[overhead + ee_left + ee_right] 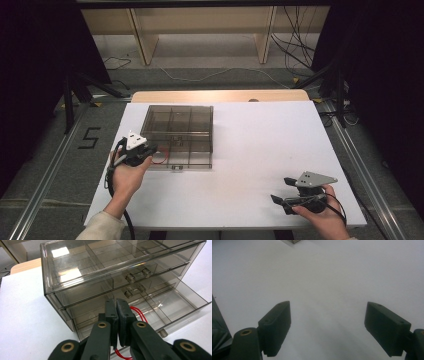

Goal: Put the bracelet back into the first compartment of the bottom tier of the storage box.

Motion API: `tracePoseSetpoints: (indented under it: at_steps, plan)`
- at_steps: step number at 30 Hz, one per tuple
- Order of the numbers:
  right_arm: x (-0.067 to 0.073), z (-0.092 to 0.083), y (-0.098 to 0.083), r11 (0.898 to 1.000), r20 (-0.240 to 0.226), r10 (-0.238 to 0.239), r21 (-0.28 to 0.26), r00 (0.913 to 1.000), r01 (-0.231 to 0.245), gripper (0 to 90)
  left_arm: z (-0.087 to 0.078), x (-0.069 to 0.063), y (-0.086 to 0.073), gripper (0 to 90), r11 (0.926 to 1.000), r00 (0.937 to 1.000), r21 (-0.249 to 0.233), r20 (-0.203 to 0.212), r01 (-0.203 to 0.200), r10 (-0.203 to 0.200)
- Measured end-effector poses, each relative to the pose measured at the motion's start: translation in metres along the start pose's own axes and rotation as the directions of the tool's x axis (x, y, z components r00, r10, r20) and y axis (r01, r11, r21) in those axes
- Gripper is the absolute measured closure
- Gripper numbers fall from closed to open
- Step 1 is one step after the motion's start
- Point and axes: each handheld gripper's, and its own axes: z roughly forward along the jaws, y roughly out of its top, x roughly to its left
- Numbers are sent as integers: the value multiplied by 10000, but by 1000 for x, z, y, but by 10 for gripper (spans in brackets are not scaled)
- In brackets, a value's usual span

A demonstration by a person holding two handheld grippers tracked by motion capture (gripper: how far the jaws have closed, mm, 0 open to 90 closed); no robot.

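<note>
A smoky clear plastic drawer cabinet (180, 131) stands on the white table (260, 145), left of centre. Its lowest drawer (175, 302) is pulled out toward me and has dividers inside. My left gripper (151, 149) is at the drawer's left front corner, shut on a thin red loop (159, 156) that looks like a rubber band. In the left gripper view the jaws (116, 302) are pressed together over the open drawer, and the red loop (137, 312) curves out to their right. My right gripper (281, 190) rests near the table's front right, open and holding nothing (327, 317).
The upper drawers with small clear handles (136, 275) are closed. A wooden strip (220, 95) runs along the table's far edge. Metal rails (47, 170) flank the table, and cables (295, 50) lie on the floor behind it.
</note>
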Motion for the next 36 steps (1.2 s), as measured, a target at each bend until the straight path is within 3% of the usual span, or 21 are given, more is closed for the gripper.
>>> tracePoseSetpoints:
  at_steps: [36]
  plan:
    - [0,0,0,10000,8,4,16,10000,-4,218,11,8,-2,876,9998,9996,130,-258,-133,136]
